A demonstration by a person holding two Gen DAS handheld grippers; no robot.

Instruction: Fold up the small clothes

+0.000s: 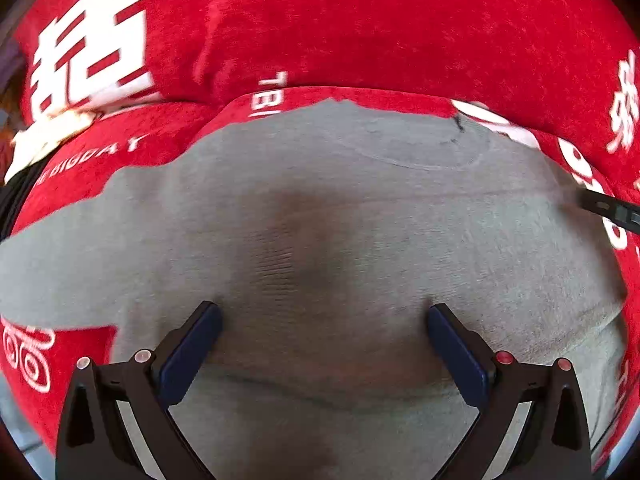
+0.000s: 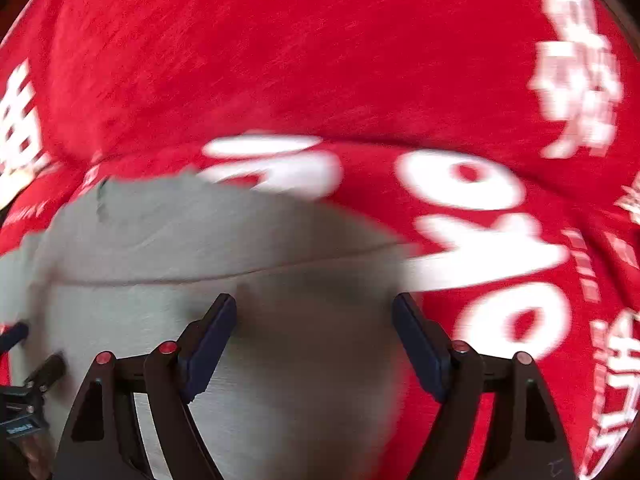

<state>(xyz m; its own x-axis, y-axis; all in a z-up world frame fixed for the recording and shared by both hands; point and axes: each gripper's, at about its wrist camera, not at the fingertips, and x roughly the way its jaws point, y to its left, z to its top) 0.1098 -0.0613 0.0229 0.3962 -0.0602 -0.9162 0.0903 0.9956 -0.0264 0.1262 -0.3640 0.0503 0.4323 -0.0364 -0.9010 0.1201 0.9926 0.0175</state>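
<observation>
A small grey knit garment (image 1: 320, 208) lies spread flat on a red cloth (image 1: 360, 32) with white print. My left gripper (image 1: 322, 314) is open, its fingers just above the garment's middle, holding nothing. In the right wrist view the same garment (image 2: 192, 240) fills the lower left, a seam running across it. My right gripper (image 2: 314, 306) is open and empty over the garment's right edge, where grey meets red (image 2: 460, 80). The right gripper's tip (image 1: 608, 208) shows at the right edge of the left view. The left gripper (image 2: 24, 364) shows at the lower left of the right view.
The red cloth with white characters and letters covers the whole surface around the garment. A pale object (image 1: 44, 136) and a dark strap (image 1: 16, 196) lie at the far left edge of the left wrist view. The right wrist view is motion-blurred.
</observation>
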